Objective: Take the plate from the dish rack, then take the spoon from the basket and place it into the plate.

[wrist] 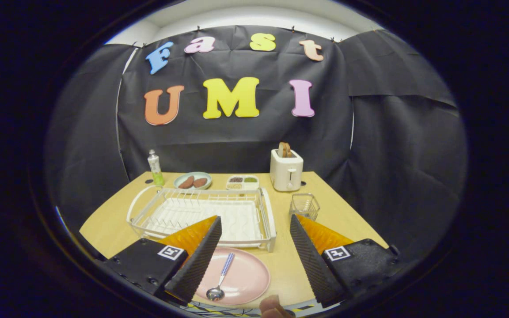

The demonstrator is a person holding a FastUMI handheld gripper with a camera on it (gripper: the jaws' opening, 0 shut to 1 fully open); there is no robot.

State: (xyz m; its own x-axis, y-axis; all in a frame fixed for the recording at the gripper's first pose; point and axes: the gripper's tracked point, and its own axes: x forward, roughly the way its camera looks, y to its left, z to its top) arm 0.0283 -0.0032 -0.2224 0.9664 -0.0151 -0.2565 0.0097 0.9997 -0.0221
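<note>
The gripper (255, 229) is shown spread wide, nothing held. Between its fingers, on bare tabletop (287, 265), lies the pink plate (242, 279) bearing the spoon (222, 277). Just ahead stands the dish rack (201, 214); the wire basket (304, 205) and toaster (286, 170) are seen beyond.

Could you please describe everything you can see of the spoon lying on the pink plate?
The spoon lies flat on the pink plate, toward the plate's left side. Its bowl looks like shiny metal and points toward the camera; its handle has a blue and white checked pattern and angles away toward the dish rack. It rests between the open fingers of the gripper, close to the left finger, which touches neither spoon nor plate as far as I can tell. Only the plate touches it.
</note>
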